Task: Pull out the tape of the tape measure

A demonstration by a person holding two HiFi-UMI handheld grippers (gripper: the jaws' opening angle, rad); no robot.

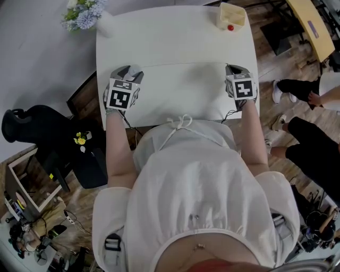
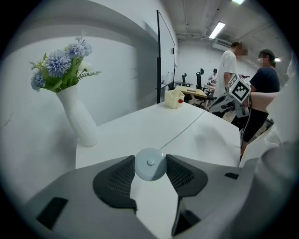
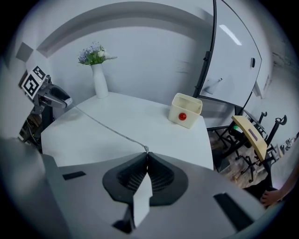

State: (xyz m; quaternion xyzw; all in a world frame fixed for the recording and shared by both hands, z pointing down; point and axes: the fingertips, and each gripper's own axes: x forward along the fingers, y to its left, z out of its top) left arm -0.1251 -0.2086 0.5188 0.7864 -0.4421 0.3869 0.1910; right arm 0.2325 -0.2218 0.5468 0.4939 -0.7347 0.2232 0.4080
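A small round pale grey tape measure case (image 2: 150,164) sits between the pads of my left gripper (image 2: 150,167), which is shut on it at the table's left edge (image 1: 129,74). A thin white tape (image 2: 187,127) runs out of the case across the white table (image 1: 175,37) to my right gripper (image 2: 236,93). In the right gripper view the jaws are shut on the tape's end (image 3: 146,150), and the tape (image 3: 105,124) stretches off to the left gripper (image 3: 46,97). From the head view the tape (image 1: 183,64) shows as a faint line between the left gripper and my right gripper (image 1: 236,70).
A white vase of blue flowers (image 1: 82,13) stands at the table's far left corner. A cream box with a red ball (image 1: 231,17) is at the far right corner. People's legs (image 1: 303,90) are to the right of the table, and a black chair (image 1: 32,125) to its left.
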